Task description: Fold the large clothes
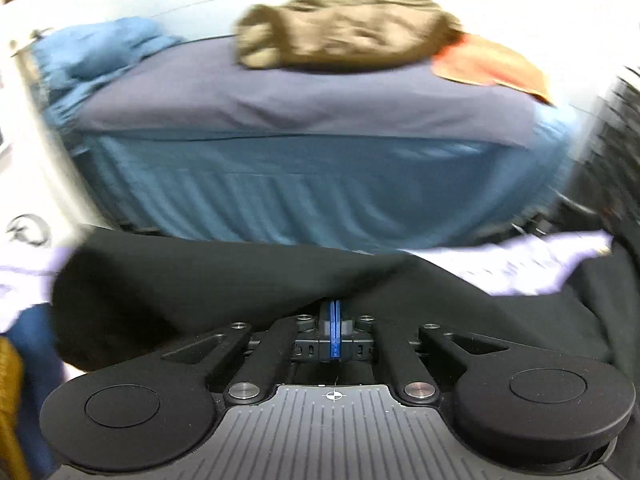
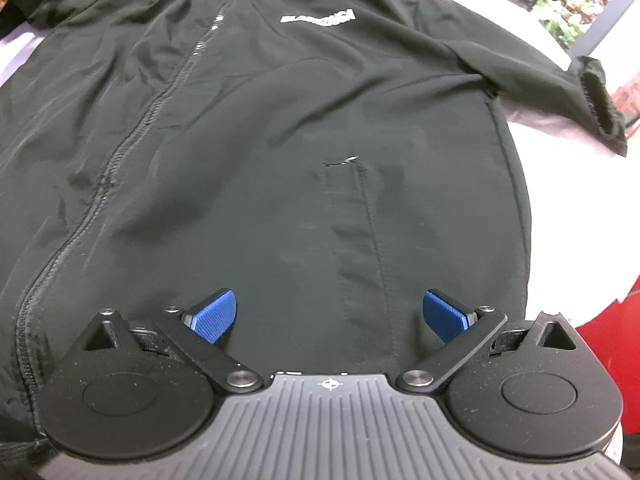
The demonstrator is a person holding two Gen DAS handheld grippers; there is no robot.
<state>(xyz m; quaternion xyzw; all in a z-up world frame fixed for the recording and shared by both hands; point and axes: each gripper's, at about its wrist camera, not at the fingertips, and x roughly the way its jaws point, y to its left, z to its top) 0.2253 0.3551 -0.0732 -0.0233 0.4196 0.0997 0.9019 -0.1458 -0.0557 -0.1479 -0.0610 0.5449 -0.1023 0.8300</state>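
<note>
One black jacket lies spread flat, front side up, on one pale table; it carries one closed zip running down its front, one white chest logo and one short vertical seam lower down; one sleeve extends to the right, its cuff reaching past the table edge. Two grippers are in use, each with two blue pads. The right gripper hovers over the lower hem area of the jacket with its two pads set well apart and nothing between them. The left gripper has its two pads pressed together; a fold of the black jacket bunches directly at the tips, so the pads appear clamped on the fabric, though the contact point itself is hidden by the cloth. The left view is motion-blurred; beyond the jacket it shows one second table with a blue skirt, bearing three further garments: one olive, one orange, one blue.
</note>
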